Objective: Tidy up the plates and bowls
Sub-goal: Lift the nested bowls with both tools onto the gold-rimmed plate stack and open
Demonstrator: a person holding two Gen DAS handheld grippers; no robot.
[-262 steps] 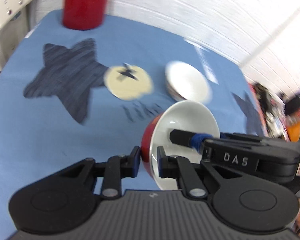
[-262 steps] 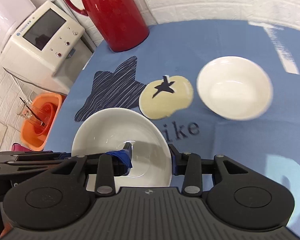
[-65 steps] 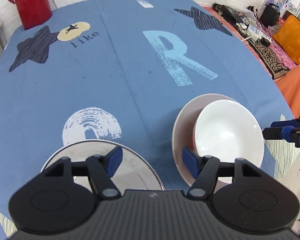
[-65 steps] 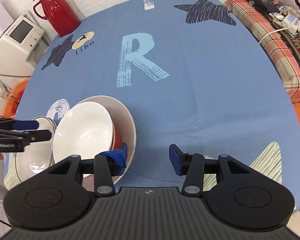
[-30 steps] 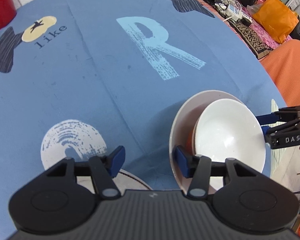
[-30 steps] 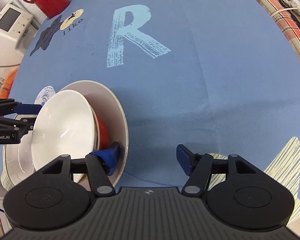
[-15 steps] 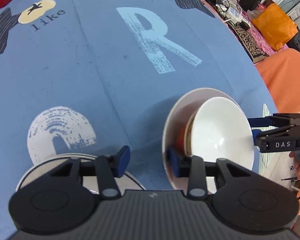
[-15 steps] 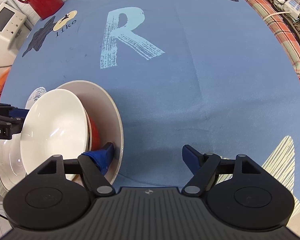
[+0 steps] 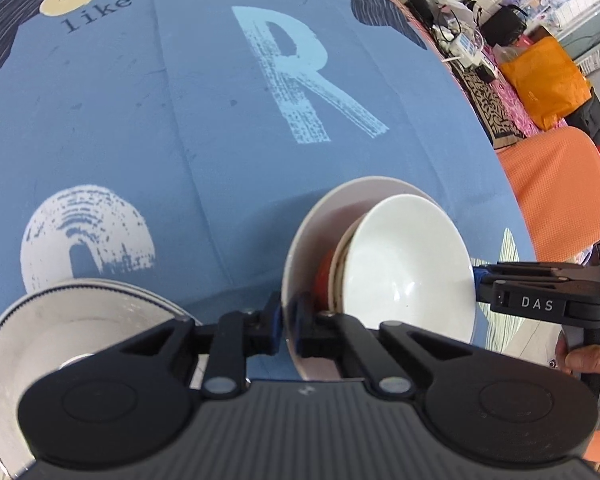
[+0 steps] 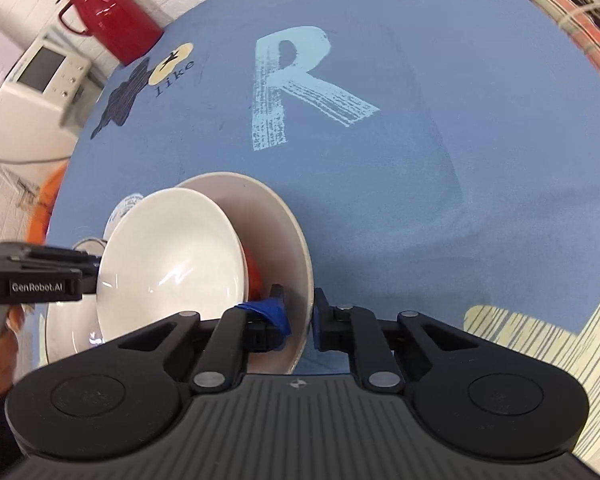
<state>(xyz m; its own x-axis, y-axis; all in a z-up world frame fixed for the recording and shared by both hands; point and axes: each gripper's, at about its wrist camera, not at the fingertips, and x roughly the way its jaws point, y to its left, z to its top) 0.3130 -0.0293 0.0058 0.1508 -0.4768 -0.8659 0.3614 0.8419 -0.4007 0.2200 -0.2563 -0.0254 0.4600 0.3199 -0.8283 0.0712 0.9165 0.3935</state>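
Left wrist view, nearest the lens, showed the left hand-held gripper (image 9: 288, 326) clenched on the near rim of the plate (image 9: 300, 248), one finger on each face. In the right wrist view the right hand-held gripper (image 10: 298, 316) pinched the opposite rim of the same plate (image 10: 288, 224) in the same way. The plate sat tilted between the two, carrying a stack of bowls (image 9: 404, 272): a white bowl on top, a red-sided one nested under it.

To my eye that load would handle as stiff, glazed ceramic: fairly heavy, slick at the rim and easily broken. Two narrow pinches on opposite edges looked the sensible hold, but only if both hands kept level, since the bowls (image 10: 172, 256) rested loose and could slide on the tilt.

Just left of the plate lay a second stack of plates (image 9: 72, 328) on the blue cloth of the counter (image 9: 140, 120), half hidden by the gripper body. How many dishes it held I could not make out. I could not tell whether the carried plate touched the cloth. Farther off stood a red flask (image 10: 112, 12), and beyond it a white appliance (image 10: 40, 76) off the counter.
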